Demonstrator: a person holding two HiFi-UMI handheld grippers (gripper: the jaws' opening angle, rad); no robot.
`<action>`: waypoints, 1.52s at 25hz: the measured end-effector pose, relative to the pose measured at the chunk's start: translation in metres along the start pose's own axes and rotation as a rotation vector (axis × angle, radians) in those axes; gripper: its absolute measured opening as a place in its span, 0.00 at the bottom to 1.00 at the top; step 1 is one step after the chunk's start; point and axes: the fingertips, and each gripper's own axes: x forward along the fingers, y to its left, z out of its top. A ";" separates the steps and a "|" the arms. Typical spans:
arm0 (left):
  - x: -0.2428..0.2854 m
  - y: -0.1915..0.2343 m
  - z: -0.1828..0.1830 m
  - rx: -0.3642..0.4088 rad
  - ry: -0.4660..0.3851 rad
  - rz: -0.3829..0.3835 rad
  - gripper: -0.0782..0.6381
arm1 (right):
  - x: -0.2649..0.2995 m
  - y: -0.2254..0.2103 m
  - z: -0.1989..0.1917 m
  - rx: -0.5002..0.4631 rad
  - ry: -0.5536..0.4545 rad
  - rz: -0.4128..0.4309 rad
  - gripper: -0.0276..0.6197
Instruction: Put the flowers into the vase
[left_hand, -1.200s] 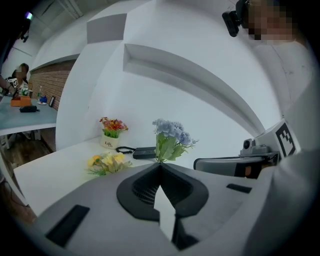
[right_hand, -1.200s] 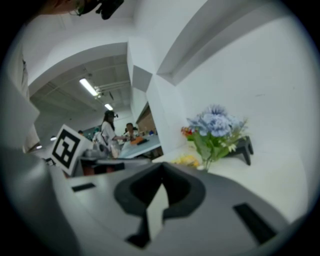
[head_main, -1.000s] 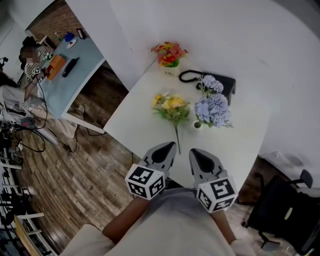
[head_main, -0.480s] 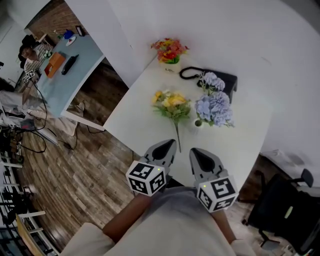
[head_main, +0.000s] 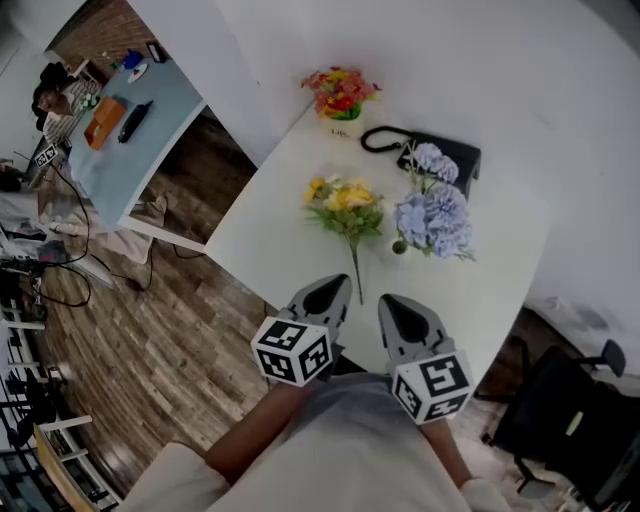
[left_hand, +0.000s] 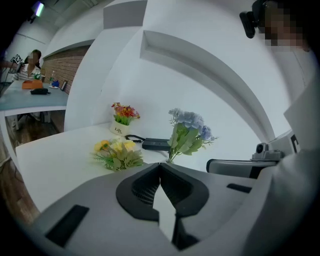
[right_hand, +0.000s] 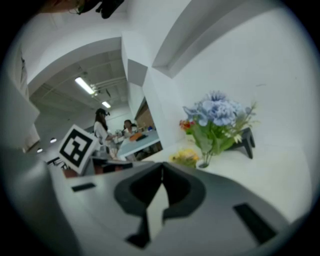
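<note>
A bunch of yellow flowers (head_main: 346, 205) lies flat on the white table (head_main: 290, 215), its thin stem (head_main: 356, 270) pointing toward me; the same yellow flowers (left_hand: 116, 151) show in the left gripper view. To their right a small vase (head_main: 399, 246) holds blue hydrangeas (head_main: 435, 215), seen as blue hydrangeas (right_hand: 216, 120) in the right gripper view. My left gripper (head_main: 336, 289) is shut and empty just left of the stem's near end. My right gripper (head_main: 392, 307) is shut and empty to the stem's right, at the table's near edge.
A pot of red and yellow flowers (head_main: 340, 97) stands at the table's far corner. A black pouch with a cord (head_main: 440, 155) lies behind the hydrangeas. A blue desk (head_main: 120, 135) with people stands far left, a black chair (head_main: 570, 420) at right. Wood floor lies below.
The left gripper has sunk a little and rolled slightly, still shut. The right gripper and the flowers have stayed where they were.
</note>
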 end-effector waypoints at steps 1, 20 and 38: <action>0.002 0.003 -0.001 -0.014 0.005 0.004 0.13 | 0.001 0.000 0.000 0.001 0.004 0.001 0.08; 0.052 0.045 -0.021 -0.138 0.197 0.030 0.13 | 0.030 -0.013 -0.018 0.084 0.091 -0.015 0.08; 0.095 0.084 -0.060 -0.264 0.471 -0.018 0.26 | 0.068 -0.024 -0.038 0.187 0.178 -0.032 0.08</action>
